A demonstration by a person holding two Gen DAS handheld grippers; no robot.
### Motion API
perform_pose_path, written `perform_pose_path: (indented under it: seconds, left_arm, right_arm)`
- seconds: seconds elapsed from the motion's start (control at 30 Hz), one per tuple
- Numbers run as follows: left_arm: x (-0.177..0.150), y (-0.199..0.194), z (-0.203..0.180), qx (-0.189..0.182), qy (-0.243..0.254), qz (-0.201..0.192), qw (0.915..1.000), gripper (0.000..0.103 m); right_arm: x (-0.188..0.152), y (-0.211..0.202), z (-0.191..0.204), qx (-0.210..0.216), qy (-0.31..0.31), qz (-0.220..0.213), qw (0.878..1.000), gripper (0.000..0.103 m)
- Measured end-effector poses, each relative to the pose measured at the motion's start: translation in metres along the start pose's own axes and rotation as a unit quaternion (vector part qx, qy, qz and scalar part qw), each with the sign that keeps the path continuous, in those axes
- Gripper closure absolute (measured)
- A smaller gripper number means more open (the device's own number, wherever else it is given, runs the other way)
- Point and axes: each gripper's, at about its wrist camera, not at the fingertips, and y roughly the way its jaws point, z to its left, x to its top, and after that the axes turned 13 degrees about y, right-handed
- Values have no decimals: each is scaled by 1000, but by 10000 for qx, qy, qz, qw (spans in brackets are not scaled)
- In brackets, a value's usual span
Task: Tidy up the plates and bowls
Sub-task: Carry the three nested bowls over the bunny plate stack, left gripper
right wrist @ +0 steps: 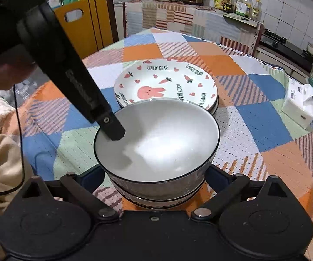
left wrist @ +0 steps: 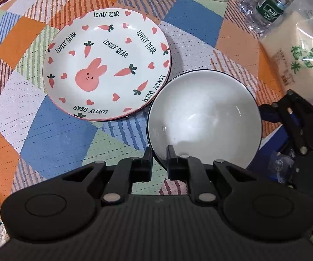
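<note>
Nearest the lens, the left hand-held gripper pinches the near rim of the white glazed ceramic bowl with a dark rim, one finger inside, one outside. The bowl sits lower right of the frame, atop another bowl, beside the stacked rabbit-and-carrot printed plates on the patchwork-clothed tabletop. The right hand-held gripper is spread around the bowls' base. Glazed ceramic is likely stiff, slippery and breakable; the rim suits gripping.

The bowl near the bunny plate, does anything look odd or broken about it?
Nothing broken or spilled. The bowl sits on another bowl, the left gripper pinching its rim. It crowds the plate.
</note>
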Motion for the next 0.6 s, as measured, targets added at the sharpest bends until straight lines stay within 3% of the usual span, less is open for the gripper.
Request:
perform_pose_path:
  seconds: [0.2,0.43,0.5,0.6]
  left_arm:
    - [-3,4,-4,130,37,-78,9999,91]
    - [-9,-4,-2,80,-21,-365,9993,88]
    - [-13,-12,1,154,-87,-577,9982,84]
    - [-19,-21,11,284,-280,-881,9953,62]
  right_arm:
    - [4,2,5,-210,28,212,9996,2]
    - [-2,-7,4,-121,3,-25,9999,2]
    - [-5,-17,0,36,114,-150,9998,2]
    - [-11,-32,-9,357,358,-375,9980,2]
